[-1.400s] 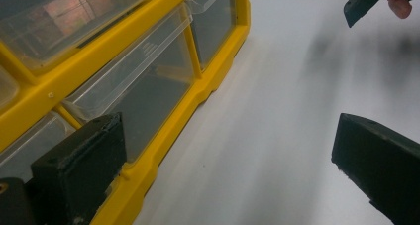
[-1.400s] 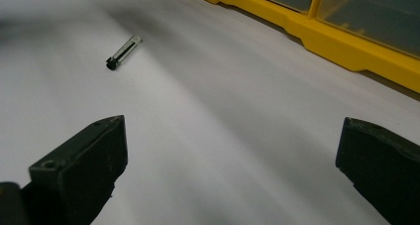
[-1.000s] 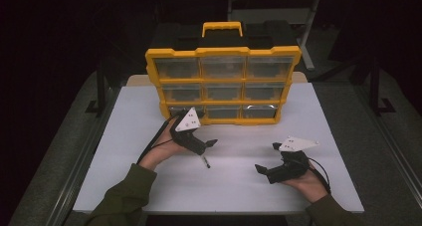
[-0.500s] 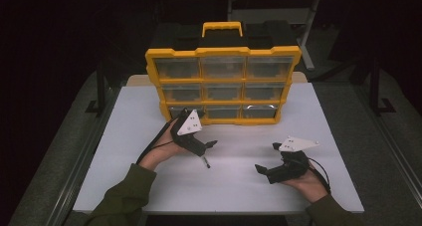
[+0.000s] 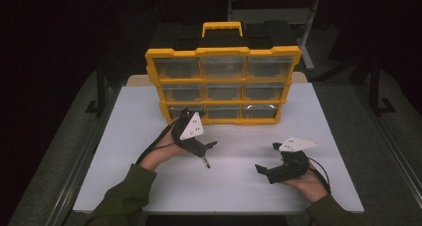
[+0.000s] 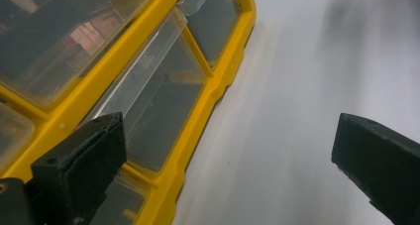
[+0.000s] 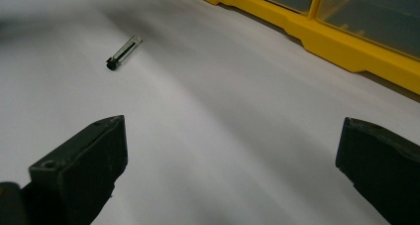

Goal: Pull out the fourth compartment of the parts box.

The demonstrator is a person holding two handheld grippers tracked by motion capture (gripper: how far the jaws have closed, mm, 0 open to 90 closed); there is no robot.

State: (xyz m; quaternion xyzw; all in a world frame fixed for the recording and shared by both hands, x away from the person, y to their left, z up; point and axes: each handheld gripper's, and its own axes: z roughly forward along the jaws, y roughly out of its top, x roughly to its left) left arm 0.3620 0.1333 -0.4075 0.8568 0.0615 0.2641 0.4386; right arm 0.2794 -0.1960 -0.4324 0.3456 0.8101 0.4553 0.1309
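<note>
A yellow organiser case [image 5: 222, 52] with clear drawers stands upright at the back of the white table [image 5: 124, 121]. My left gripper [image 5: 199, 130] is open just in front of its bottom-left drawer [image 5: 175, 111], with nothing between the jaws. In the left gripper view [image 6: 228, 145] the case's clear drawers [image 6: 158, 91] are close on the left. A small dark pin-like part [image 5: 204, 161] lies on the table below the left gripper. My right gripper [image 5: 267, 157] stands open and empty at the front right. In the right gripper view [image 7: 230, 150] that part [image 7: 122, 52] lies ahead to the left.
The case has a yellow carrying handle [image 5: 222, 27] on top, and its yellow base [image 7: 346, 51] runs along the table. Bare white table surface [image 5: 234, 186] spreads between and in front of the two hands. Dark metal rails [image 5: 84, 161] flank the table.
</note>
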